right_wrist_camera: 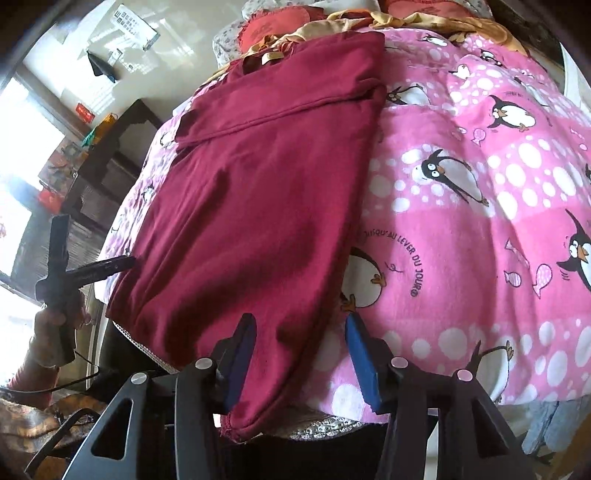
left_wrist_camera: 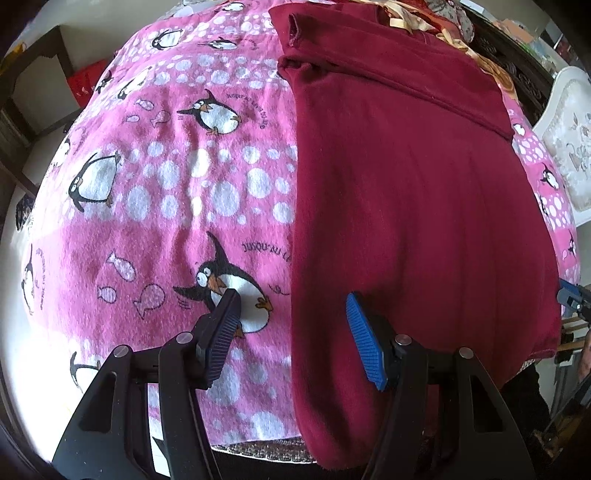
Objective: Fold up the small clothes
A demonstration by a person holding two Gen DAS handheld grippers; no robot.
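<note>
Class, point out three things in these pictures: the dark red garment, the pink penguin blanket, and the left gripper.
dark red garment (left_wrist_camera: pixel 424 221), left wrist view, middle of its flat body.
pink penguin blanket (right_wrist_camera: pixel 461 229), right wrist view, bare pink patch right of the garment.
left gripper (left_wrist_camera: pixel 291 332), left wrist view, midway between its open fingertips.

The shirt (left_wrist_camera: pixel 424 221) hides the blanket (left_wrist_camera: pixel 166 184) beneath it, and its far neckline runs under a yellow cloth (right_wrist_camera: pixel 388 18). Its near hem drops past the bed edge, hidden by gripper frames.
</note>
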